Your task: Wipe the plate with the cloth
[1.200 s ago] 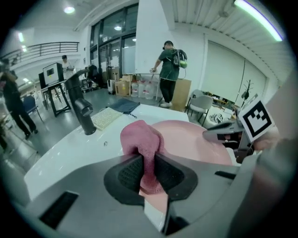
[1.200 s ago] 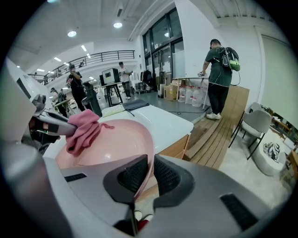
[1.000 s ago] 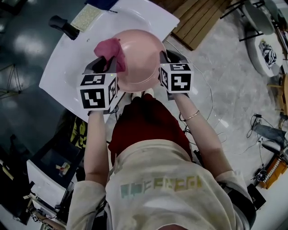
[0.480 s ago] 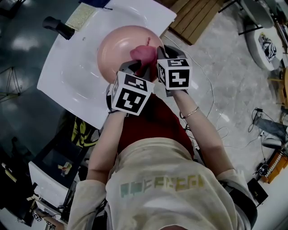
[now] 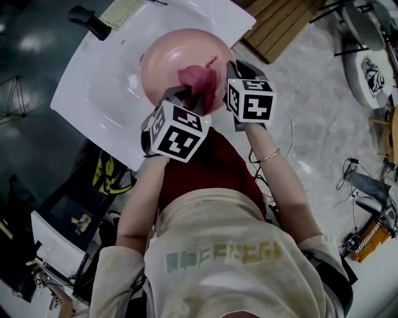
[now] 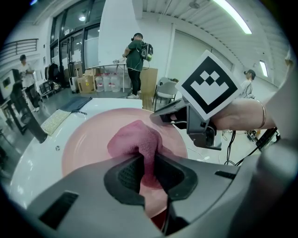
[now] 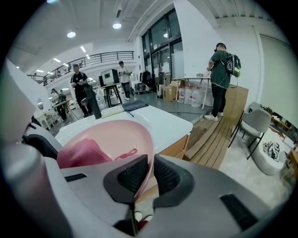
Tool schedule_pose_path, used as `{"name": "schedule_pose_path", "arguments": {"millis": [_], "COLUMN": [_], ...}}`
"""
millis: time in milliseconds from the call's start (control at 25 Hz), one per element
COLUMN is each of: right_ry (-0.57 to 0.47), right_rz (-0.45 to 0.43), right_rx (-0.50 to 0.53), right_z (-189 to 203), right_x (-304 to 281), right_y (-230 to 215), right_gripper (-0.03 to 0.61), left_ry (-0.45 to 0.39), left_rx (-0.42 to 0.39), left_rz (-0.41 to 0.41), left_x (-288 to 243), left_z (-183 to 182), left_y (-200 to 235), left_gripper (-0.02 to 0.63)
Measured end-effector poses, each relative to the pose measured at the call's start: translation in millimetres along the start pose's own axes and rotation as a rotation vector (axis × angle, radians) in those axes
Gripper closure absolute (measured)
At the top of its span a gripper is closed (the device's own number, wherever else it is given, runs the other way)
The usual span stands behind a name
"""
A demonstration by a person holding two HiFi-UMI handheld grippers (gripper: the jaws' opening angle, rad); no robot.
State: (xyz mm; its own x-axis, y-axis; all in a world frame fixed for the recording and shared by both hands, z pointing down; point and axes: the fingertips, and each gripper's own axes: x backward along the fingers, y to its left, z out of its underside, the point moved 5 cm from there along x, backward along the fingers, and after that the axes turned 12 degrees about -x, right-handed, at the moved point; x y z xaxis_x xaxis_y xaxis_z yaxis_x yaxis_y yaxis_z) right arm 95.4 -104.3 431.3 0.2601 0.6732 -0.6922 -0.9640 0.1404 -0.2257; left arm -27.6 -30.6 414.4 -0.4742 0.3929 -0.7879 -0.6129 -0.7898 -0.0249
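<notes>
A pink plate (image 5: 168,59) is held tilted over the white table (image 5: 93,93); its rim (image 7: 150,153) is pinched between the jaws of my right gripper (image 5: 231,87), which is shut on it. A dark pink cloth (image 5: 198,79) lies bunched against the plate's inner face. My left gripper (image 5: 186,99) is shut on that cloth (image 6: 135,142) and presses it onto the plate (image 6: 88,144). In the right gripper view the cloth (image 7: 84,152) sits low inside the plate (image 7: 116,137).
A black bottle-like object (image 5: 90,22) and a pale sponge pad (image 5: 124,11) lie at the table's far end. Wooden decking (image 5: 280,25) runs beside the table. People stand in the background (image 6: 137,62). Bags and cables lie on the floor (image 5: 112,177).
The left gripper carried the cloth from the plate's left rim across to its near right part. The plate has shifted slightly up in view with the right gripper.
</notes>
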Motion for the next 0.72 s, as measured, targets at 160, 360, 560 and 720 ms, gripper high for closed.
{"name": "schedule_pose_path", "arguments": {"millis": [160, 360, 560, 720], "right_ry": [-0.001, 0.001, 0.003, 0.008], "right_rz": [0.001, 0.001, -0.001, -0.005], "right_rx": [0.009, 0.014, 0.016, 0.015], "right_z": [0, 1, 1, 2], "right_x": [-1, 0, -1, -1], "right_y": [1, 2, 3, 3], "right_gripper": [0.515, 0.515, 0.515, 0.515], "left_ry": [0.009, 0.025, 0.040, 0.051], "left_rx": [0.018, 0.037, 0.052, 0.069], "left_rz": [-0.016, -0.043, -0.073, -0.105], "left_x": [6, 14, 19, 22], "left_z": [10, 20, 28, 33], "left_y": [6, 15, 24, 31], "left_gripper": [0.546, 0.546, 0.545, 0.545]}}
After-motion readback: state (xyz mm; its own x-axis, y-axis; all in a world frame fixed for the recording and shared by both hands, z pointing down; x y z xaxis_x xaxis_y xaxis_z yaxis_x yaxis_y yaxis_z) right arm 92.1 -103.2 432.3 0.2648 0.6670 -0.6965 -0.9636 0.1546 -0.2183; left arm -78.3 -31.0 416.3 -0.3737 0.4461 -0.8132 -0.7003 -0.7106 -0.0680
